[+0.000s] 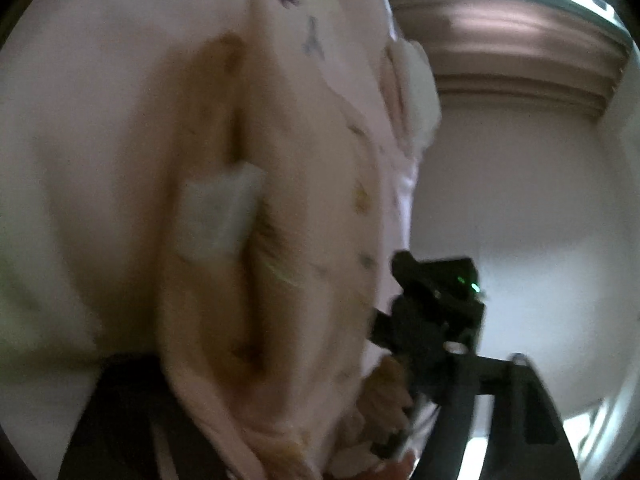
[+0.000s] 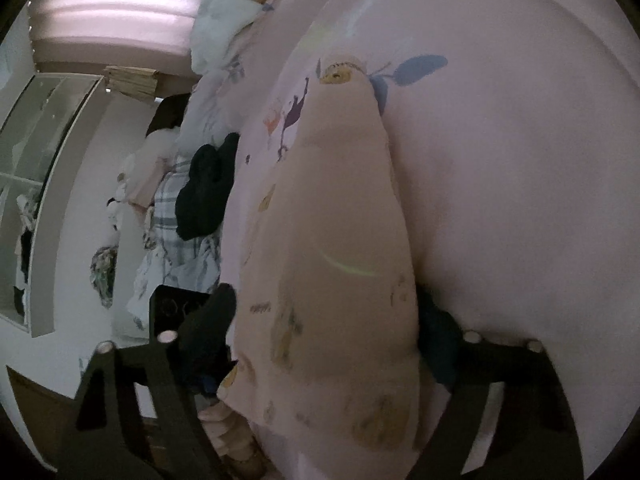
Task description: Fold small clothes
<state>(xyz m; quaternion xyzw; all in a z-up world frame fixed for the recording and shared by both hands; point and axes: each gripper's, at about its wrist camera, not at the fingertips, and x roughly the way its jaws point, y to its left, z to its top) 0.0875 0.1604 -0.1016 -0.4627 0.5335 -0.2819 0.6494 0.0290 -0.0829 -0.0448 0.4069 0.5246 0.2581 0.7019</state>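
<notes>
Right gripper point(image 2: 324, 360) has a bunched fold of the pink printed garment point(image 2: 332, 240) sitting between its two black fingers point(image 2: 208, 328), cloth filling the gap side to side, so it looks clamped on the garment at a wide setting. Left gripper point(image 1: 320, 420): blurred, its left finger is buried behind cloth and only the right finger point(image 1: 520, 400) shows clearly; garment point(image 1: 248, 200) drapes over the gap, can't tell if the pads actually press it. The garment is pale pink with small yellow and grey prints, a white care label point(image 1: 218, 212) showing on the inside in the left wrist view. It's lifted just off the pink bedsheet point(image 2: 520, 160), which has cartoon prints, a blue leaf point(image 2: 420, 66) and a purple figure point(image 2: 294, 114). In the left view the other black gripper point(image 1: 436, 300) shows just right of the cloth with a green light on it, fingertips of a hand point(image 1: 384, 392) near it at the fabric edge. Right view: a hand point(image 2: 224, 428) below the left finger. Further out, a black garment point(image 2: 204, 184) on a heap of checked and white clothes point(image 2: 176, 240), white pillow or bedding point(image 2: 224, 28) above, white cabinet point(image 2: 36, 180) at far left.
</notes>
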